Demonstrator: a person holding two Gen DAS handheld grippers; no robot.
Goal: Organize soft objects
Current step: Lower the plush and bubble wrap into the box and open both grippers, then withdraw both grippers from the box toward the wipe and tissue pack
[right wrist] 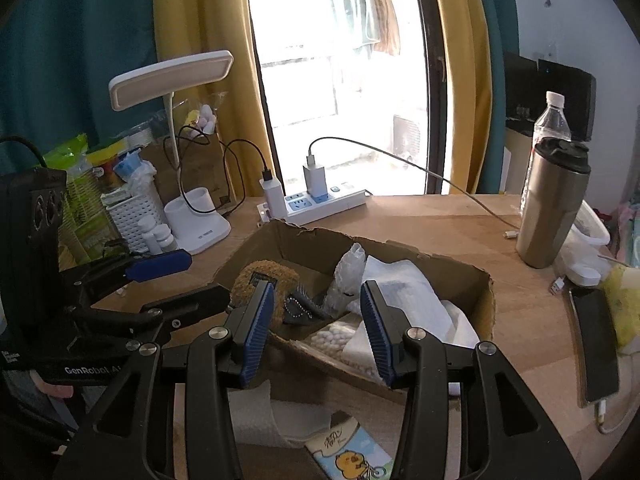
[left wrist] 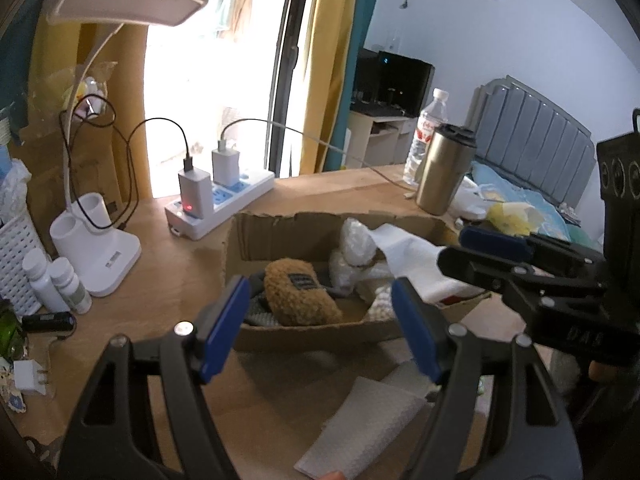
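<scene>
Foam sheet (left wrist: 360,428), grey-white, flat on the desk at lower centre of the left wrist view, directly under the left gripper (left wrist: 320,320); long axis runs from lower left to upper right. Jaws stand wide apart, nothing between them.

Tissue pack (right wrist: 352,456), cartoon print, lower centre of the right wrist view, beside a second white sheet (right wrist: 276,420), both just below the right gripper (right wrist: 318,328). Jaws moderately apart and empty.

Cardboard box (left wrist: 304,236), mid-frame, beyond both grippers. Contents: brown fuzzy slipper (left wrist: 300,296) at its left, bubble wrap (left wrist: 356,240) in the middle, white foam sheets (left wrist: 408,256) draped over its right edge, a bag of white pellets (right wrist: 340,340) at its near wall.

Judgement: loose soft items lie nearer than the box, beneath the jaws, so either gripper would need to tip down and back; the left is nearer the foam sheet, the right nearer the tissue pack.

Surroundings: power strip (left wrist: 224,200), desk lamp (left wrist: 96,248), steel tumbler (left wrist: 444,168), water bottle (left wrist: 428,128), phone (right wrist: 596,344).
</scene>
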